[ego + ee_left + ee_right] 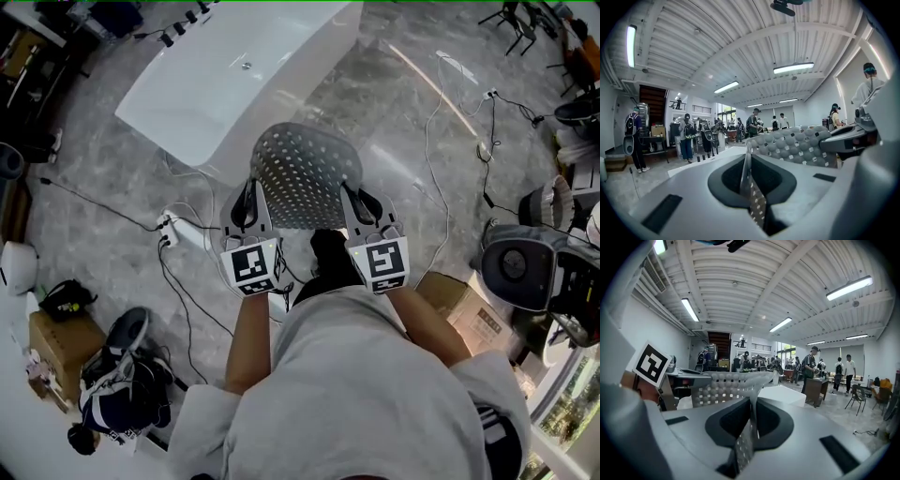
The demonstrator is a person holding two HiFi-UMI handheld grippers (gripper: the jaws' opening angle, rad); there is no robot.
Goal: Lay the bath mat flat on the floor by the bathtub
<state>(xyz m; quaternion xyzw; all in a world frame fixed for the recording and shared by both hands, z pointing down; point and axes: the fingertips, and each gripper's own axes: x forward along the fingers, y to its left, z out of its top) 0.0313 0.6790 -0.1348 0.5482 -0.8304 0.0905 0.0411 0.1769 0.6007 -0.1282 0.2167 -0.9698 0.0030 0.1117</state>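
The person's grey shirt (pixel 356 394) lies nearest. The left gripper (pixel 247 199) and right gripper (pixel 357 202) each pinch an edge of the bath mat (pixel 305 173), held in the air just before the bathtub (pixel 234 75). Lowered here, it may land on the cables (pixel 173 272) beside the bathtub and buckle. The bathtub seems empty.

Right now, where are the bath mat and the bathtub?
bath mat (pixel 305 173), head view, middle of its perforated surface.
bathtub (pixel 178 127), head view, rim at its near end.
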